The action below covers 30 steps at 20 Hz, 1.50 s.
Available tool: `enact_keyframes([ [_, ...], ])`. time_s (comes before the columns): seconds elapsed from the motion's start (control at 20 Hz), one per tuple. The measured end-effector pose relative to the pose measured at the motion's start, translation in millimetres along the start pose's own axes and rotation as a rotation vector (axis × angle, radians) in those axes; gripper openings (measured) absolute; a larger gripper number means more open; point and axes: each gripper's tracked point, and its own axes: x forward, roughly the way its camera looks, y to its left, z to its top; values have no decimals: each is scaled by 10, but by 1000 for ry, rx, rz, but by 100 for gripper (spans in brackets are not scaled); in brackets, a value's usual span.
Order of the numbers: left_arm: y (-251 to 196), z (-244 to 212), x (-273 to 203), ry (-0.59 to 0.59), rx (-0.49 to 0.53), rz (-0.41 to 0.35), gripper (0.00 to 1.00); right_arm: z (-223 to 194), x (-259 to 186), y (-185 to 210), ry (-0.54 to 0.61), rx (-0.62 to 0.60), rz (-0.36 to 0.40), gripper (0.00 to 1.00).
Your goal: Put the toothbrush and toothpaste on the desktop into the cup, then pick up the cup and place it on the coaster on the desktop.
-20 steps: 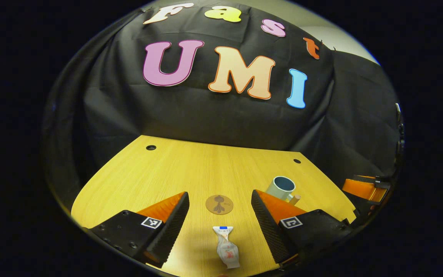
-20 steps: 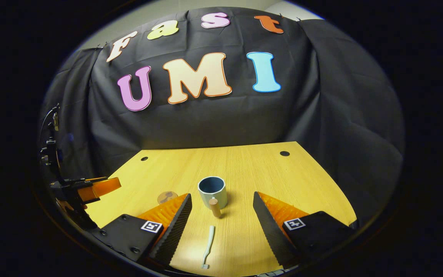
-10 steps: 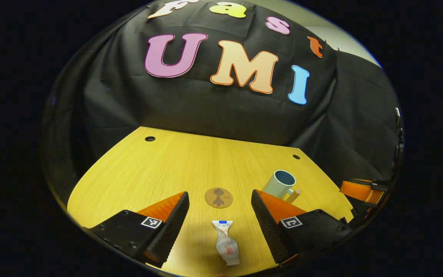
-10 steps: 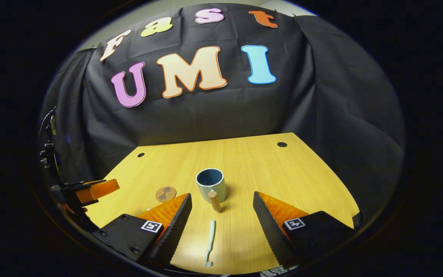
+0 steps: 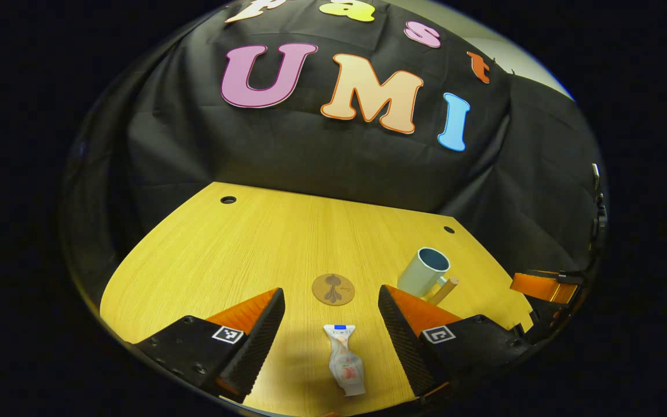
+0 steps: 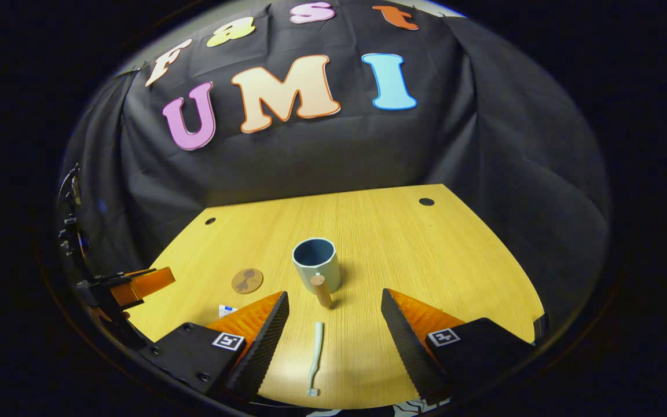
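Note:
In the left gripper view my left gripper (image 5: 332, 330) is open, and a crumpled white toothpaste tube (image 5: 344, 362) lies on the desk between its fingers. A round brown coaster (image 5: 333, 289) sits just beyond the tube. A pale blue cup (image 5: 424, 270) with a wooden handle stands upright to the right. In the right gripper view my right gripper (image 6: 333, 333) is open above a pale toothbrush (image 6: 315, 358) lying lengthwise on the desk, brush head nearest me. The cup (image 6: 316, 264) stands past it, with the coaster (image 6: 247, 280) further left.
The yellow wooden desk (image 5: 264, 243) has two cable holes (image 5: 228, 200) near its back corners and ends at the black cloth wall. The right gripper (image 5: 545, 288) shows at the right edge of the left gripper view, the left gripper (image 6: 131, 286) at the left edge of the right gripper view.
Both cameras have tipped down and moved in over the desk, so more tabletop shows. The toothbrush and toothpaste lie where they were. Both grippers stay open.

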Motion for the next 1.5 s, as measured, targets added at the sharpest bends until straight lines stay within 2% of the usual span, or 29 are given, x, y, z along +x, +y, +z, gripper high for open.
enact_keyframes([
  [0.25, 169, -105, -30, 32, -4, 36, 95, -165, 237, 214, 98, -87, 48, 99],
  [0.3, 204, -114, -35, 35, -13, 46, 95, -222, 286, 238, 125, -106, 58, 96],
  [0.5, 341, -188, -22, 53, -38, 81, 95, -418, 515, 350, 234, -145, 101, 95],
  [0.55, 378, -211, -23, 58, -41, 91, 95, -471, 570, 364, 260, -157, 103, 99],
  [0.6, 415, -231, -22, 64, -46, 100, 95, -517, 618, 368, 286, -170, 103, 94],
  [0.7, 520, -270, -11, 75, -69, 127, 96, -743, 780, 355, 394, -208, 92, 99],
  [0.8, 582, -298, 6, 85, -75, 145, 96, -892, 856, 364, 470, -217, 86, 95],
  [0.85, 611, -301, 3, 86, -77, 154, 96, -942, 881, 376, 496, -214, 88, 99],
  [0.9, 636, -300, 2, 86, -81, 162, 96, -973, 912, 385, 515, -213, 91, 95],
  [1.0, 674, -327, 2, 91, -96, 173, 96, -1041, 972, 382, 546, -225, 83, 95],
  [1.1, 709, -360, 1, 97, -110, 182, 96, -1110, 1006, 367, 577, -235, 71, 99],
  [1.15, 722, -376, -12, 97, -115, 185, 96, -1128, 1030, 366, 587, -238, 63, 95],
  [1.25, 732, -415, 10, 105, -127, 185, 96, -1174, 1080, 393, 600, -248, 60, 94],
  [1.3, 730, -429, 18, 108, -132, 186, 96, -1208, 1092, 394, 610, -256, 58, 88],
  [1.35, 734, -435, 11, 110, -134, 187, 96, -1239, 1098, 406, 625, -261, 56, 88],
  [1.4, 736, -447, 22, 111, -134, 188, 96, -1270, 1099, 405, 637, -265, 54, 84],
  [1.5, 736, -424, 36, 111, -128, 188, 96, -1300, 1134, 414, 645, -268, 52, 84],
])
